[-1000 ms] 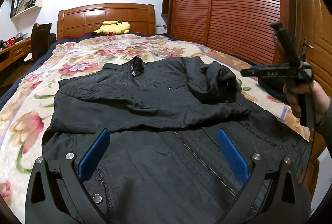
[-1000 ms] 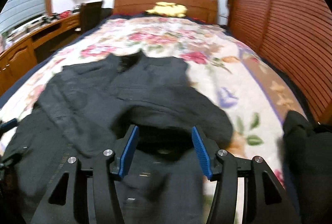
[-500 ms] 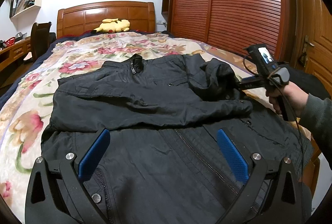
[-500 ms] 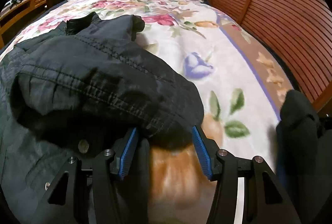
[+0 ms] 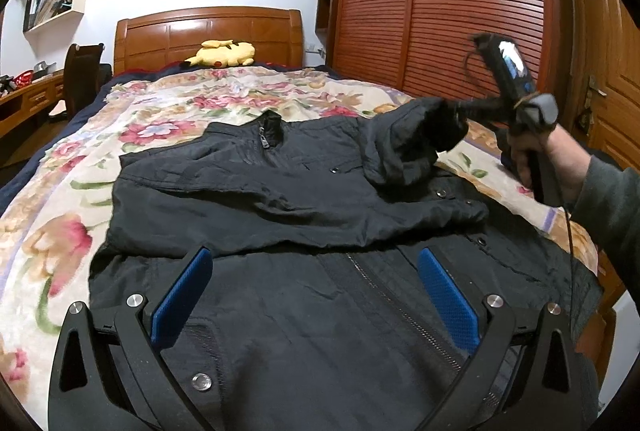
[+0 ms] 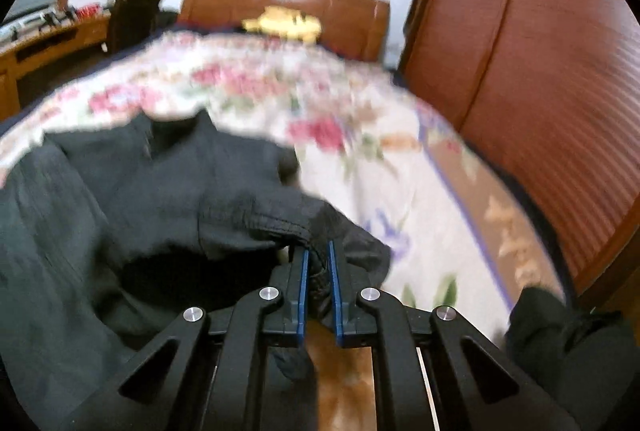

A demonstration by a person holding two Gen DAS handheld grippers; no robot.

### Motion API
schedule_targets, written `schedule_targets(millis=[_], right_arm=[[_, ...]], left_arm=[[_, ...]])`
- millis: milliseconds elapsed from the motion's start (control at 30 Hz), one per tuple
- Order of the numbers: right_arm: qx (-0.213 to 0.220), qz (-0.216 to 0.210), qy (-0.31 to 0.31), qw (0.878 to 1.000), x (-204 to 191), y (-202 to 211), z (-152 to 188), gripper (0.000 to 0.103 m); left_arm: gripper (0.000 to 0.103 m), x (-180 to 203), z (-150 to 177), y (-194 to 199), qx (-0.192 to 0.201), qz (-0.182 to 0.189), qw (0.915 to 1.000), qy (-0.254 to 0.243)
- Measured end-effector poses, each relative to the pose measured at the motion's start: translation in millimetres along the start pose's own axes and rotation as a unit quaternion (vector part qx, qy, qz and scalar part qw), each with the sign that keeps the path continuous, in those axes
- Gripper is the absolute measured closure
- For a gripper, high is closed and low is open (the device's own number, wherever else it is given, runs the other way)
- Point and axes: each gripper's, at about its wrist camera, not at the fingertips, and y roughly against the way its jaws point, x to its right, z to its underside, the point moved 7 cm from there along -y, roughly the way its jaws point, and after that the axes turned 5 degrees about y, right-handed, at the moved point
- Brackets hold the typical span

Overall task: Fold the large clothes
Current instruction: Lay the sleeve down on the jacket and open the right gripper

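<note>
Jacket [image 5: 304, 239] laid front-up on the bed [image 5: 48, 231], collar toward the headboard [image 5: 208, 31], long axis running from the near hem to the collar. Left gripper [image 5: 316, 295] hangs over the hem, jaws wide apart with nothing between them. Right gripper [image 6: 318, 267], jaws closing, pads pinching the cuff of the sleeve [image 5: 408, 139], which is raised off the jacket's right side. The body lies to the left of the held cuff; the fold probably calls for carrying it that way, across the chest.
</note>
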Motion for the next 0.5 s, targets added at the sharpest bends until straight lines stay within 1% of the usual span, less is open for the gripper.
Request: schedule_targets(millis=[67,133,267,367,400,500], right_arm=[[0.034,-0.009,0.007,0.999,-15.1,19.6,-20.4,0.093],[0.064,-0.029,0.012,0.997,-34.1,41.3,-36.1,0.093],[0.105,-0.102,0.022,0.989,-83.5,78.5,-55.5,0.093],[0.117,-0.143,0.048,0.982,-124.9,98.8,-58.7,0.093],[0.117,-0.156,0.053,0.979,-138.9,104.7,-58.4,0.093],[0.106,-0.193,0.060,0.974,-163.1,114.0,-51.0,0.093]], left_arm=[[0.000,-6.6,-2.5,4.4,0.005,-0.002,1.0000,0.006],[0.000,-12.3,-3.8,7.0,0.008,-0.002,0.9999,0.015],[0.000,-24.5,-4.4,12.1,0.012,-0.012,0.9996,0.021],[0.000,-34.3,-5.2,17.7,0.017,-0.019,0.9993,0.029],[0.000,-36.3,-5.5,18.8,0.018,-0.021,0.9992,0.030],[0.000,-45.8,-6.5,24.3,0.024,-0.030,0.9987,0.034]])
